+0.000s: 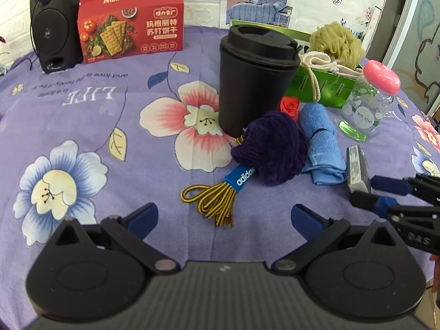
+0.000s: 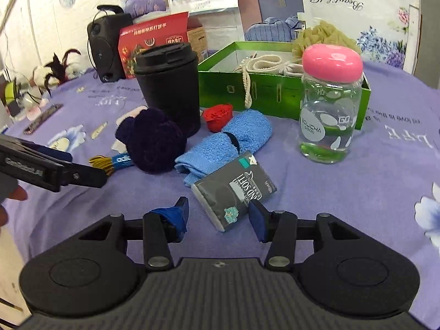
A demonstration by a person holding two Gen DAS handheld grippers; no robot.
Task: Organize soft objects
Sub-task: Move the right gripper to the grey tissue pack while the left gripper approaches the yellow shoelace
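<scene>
Everything sits on a purple floral tablecloth (image 1: 82, 104), and the black lidded cup (image 1: 255, 79) is the easiest landmark, so I'll go off that.

Right against the cup's near side is a dark purple knitted ball (image 1: 272, 148). A bundle of yellow-and-black laces (image 1: 211, 200) with a blue adidas tag pokes out from under it, toward the camera. Beside the ball, on the side away from the cup, lies a rolled blue towel (image 1: 321, 148), touching it or close to it. A small red fabric rose (image 1: 288, 106) is tucked between the cup base and the far end of the towel.

Behind the cup, off to the towel's side, there's an open green box (image 2: 275, 93) with a cream rope thing (image 2: 264, 64) inside, one end hanging over the front wall, and an olive mesh bath pouf (image 2: 324, 37) at its far end. A clear jar with a pink lid (image 2: 330, 101) stands in front of that box.

The left gripper (image 1: 224, 217) is spread wide, nothing in it, hovering just short of the laces.

The right gripper (image 2: 218, 216) is partly open around the near corner of a grey tissue pack (image 2: 233, 189) that leans on the towel's near end. One pad looks to be touching the pack, the other stands clear.

A red cracker box (image 1: 129, 22) and a black speaker (image 1: 55, 27) stand well behind the cup.
</scene>
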